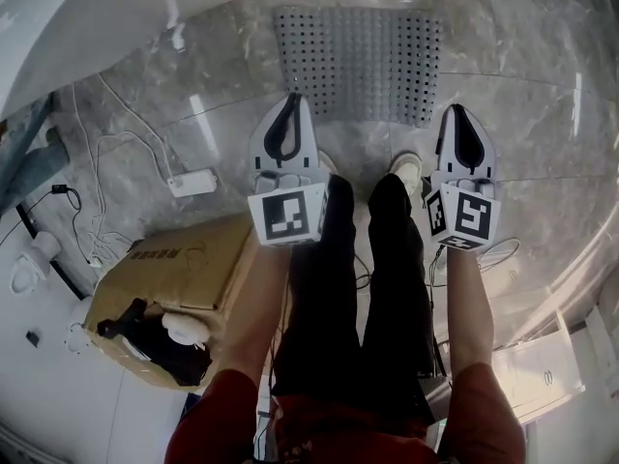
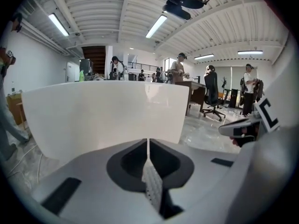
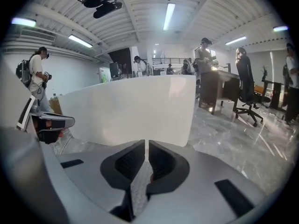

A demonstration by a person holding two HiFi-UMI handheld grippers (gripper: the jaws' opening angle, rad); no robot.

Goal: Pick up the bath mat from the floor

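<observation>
The grey perforated bath mat (image 1: 358, 61) spreads over the marble floor ahead of my feet, toward the white tub. My left gripper (image 1: 293, 97) is shut on its near left corner. In the left gripper view a strip of the bath mat (image 2: 152, 186) runs back between the closed jaws of the left gripper (image 2: 148, 141). My right gripper (image 1: 455, 109) holds the near right corner. In the right gripper view the bath mat (image 3: 137, 190) sits pinched between the jaws of the right gripper (image 3: 147, 143). I cannot tell whether the far edge touches the floor.
A white bathtub (image 1: 116, 17) curves along the top left and fills both gripper views. A cardboard box (image 1: 179, 269) stands at my left, with a white power strip (image 1: 191, 182) and loose cables beside it. A white bin (image 1: 537, 370) sits at lower right. Several people stand in the background.
</observation>
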